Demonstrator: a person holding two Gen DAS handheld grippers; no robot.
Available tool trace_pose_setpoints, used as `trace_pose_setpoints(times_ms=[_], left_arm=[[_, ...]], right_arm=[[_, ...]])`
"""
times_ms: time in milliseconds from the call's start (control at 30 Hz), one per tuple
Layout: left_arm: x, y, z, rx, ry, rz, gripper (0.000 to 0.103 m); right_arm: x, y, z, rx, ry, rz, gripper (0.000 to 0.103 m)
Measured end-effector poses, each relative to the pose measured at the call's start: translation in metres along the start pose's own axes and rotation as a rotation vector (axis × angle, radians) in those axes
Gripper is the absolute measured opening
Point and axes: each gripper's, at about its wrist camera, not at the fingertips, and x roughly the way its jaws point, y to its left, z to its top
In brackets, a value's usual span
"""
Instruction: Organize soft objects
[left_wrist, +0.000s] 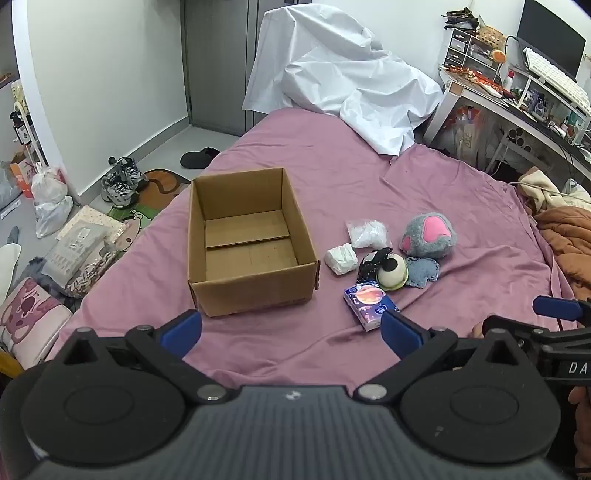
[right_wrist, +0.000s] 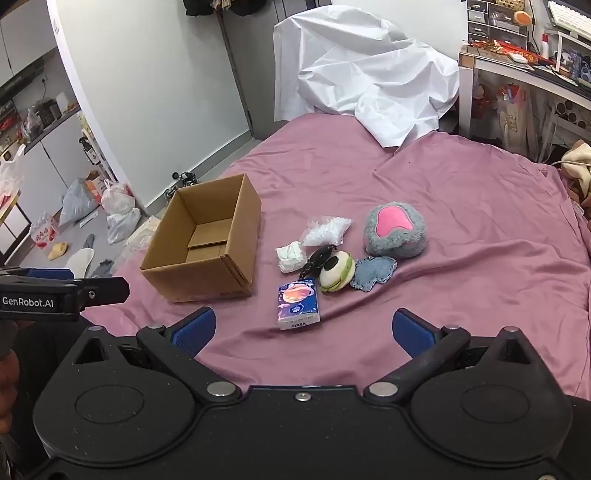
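An open, empty cardboard box stands on the purple bed. To its right lie a grey plush paw with pink pads, a clear bag of white stuffing, a white folded cloth, a cream and black plush, a blue-grey patch and a tissue pack. My left gripper and right gripper are open and empty, hovering short of the objects.
A white sheet covers something at the bed's far end. A cluttered desk stands at the right. An orange blanket lies on the bed's right edge. Shoes, bags and cushions litter the floor left of the bed.
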Motion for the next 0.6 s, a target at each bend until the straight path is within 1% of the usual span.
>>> trace_pose_setpoints(times_ms=[200, 233, 567, 600], left_arm=[[-0.001, -0.002, -0.001, 0.001, -0.001, -0.007, 0.102], [-0.001, -0.002, -0.001, 0.004, 0.000, -0.010, 0.102], [0.007, -0.005, -0.010, 0.013, 0.010, -0.025, 0.102], [0.006, -0.006, -0.010, 0.013, 0.010, -0.025, 0.102]], right_arm=[[-0.004, 0.004, 0.001, 0.011, -0.006, -0.006, 0.103], [0.001, 0.001, 0.001, -0.003, 0.008, -0.004, 0.103], [0.003, -0.001, 0.002, -0.006, 0.008, -0.014, 0.103], [-0.004, -0.006, -0.005, -0.006, 0.002, -0.014, 0.103]])
